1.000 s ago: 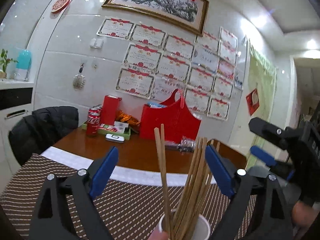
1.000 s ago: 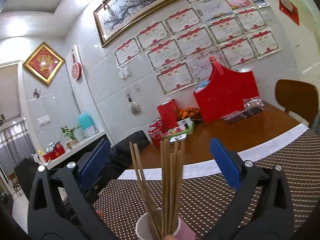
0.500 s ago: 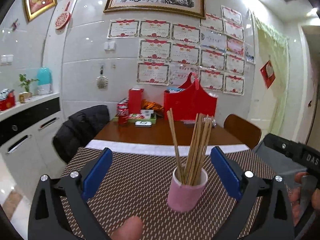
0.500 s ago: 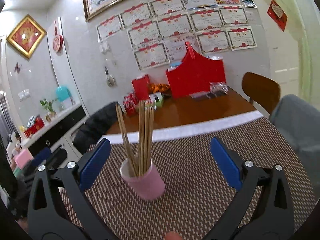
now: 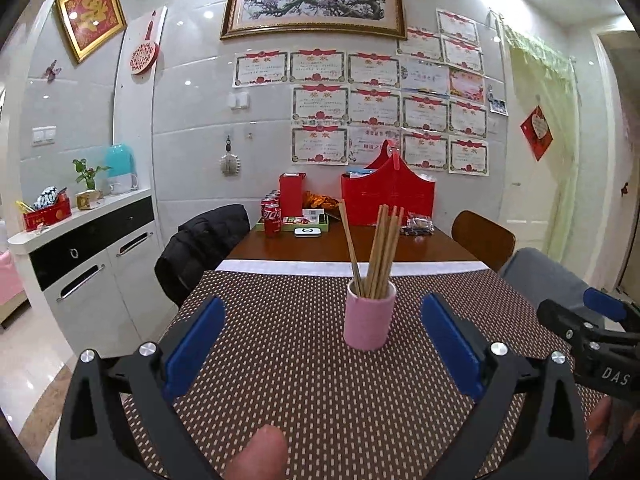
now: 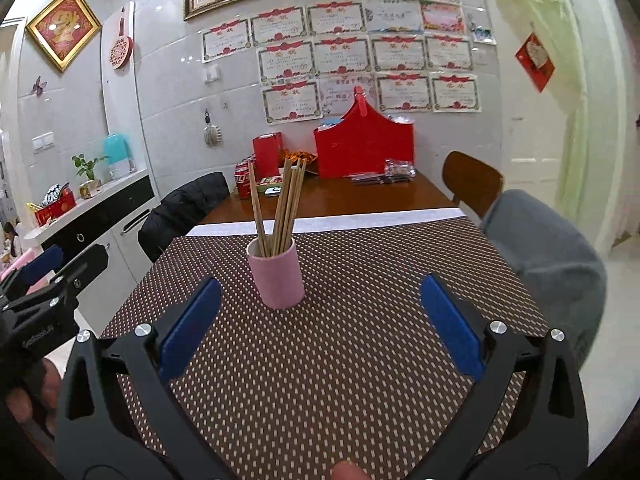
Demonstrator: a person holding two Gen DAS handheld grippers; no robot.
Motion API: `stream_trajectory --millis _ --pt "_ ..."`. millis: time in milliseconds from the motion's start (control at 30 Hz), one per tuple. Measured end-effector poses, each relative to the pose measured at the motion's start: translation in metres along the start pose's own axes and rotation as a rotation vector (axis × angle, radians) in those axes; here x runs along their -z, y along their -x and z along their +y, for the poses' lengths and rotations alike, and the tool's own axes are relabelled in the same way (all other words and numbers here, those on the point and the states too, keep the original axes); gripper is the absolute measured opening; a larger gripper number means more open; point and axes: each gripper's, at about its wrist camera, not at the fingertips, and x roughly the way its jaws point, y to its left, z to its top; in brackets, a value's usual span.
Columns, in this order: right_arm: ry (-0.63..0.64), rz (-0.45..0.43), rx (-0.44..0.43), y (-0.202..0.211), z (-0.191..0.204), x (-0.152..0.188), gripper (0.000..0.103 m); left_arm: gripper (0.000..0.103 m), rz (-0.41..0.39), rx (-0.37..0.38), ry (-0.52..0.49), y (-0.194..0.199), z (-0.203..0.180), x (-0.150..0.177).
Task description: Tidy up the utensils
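Note:
A pink cup (image 5: 370,320) (image 6: 276,274) stands upright on the brown dotted mat (image 5: 304,380) (image 6: 360,360), holding several wooden chopsticks (image 5: 380,248) (image 6: 286,206) that fan out upward. My left gripper (image 5: 322,346) is open and empty, drawn back from the cup, which sits ahead between its blue pads. My right gripper (image 6: 320,320) is open and empty too, with the cup ahead near its left pad. Each gripper shows at the edge of the other's view.
Beyond the mat, the wooden table (image 5: 340,246) carries a red basket (image 5: 388,200), a red box, soda cans (image 5: 272,218) and a small tray. A chair with a black jacket (image 5: 204,244) stands left, a brown chair (image 5: 482,238) right, a white cabinet (image 5: 92,264) far left.
Both grippers have pulled back from the cup, which now stands free and farther off on the mat. The left jaws widened slightly. Both views levelled out.

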Motion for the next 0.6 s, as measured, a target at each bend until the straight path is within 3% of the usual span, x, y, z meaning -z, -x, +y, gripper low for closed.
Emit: stream_trajectory --millis 267,600 --pt "0.023 -0.058 0.057 0.051 0.013 0.005 0.098 0.098 -0.037 -0.021 -0.030 0.054 -0.010 0.006" --pt "0.081 -0.099 0.067 0.072 0.036 0.003 0.098 0.099 -0.068 -0.066 -0.021 0.082 -0.004 0.007"
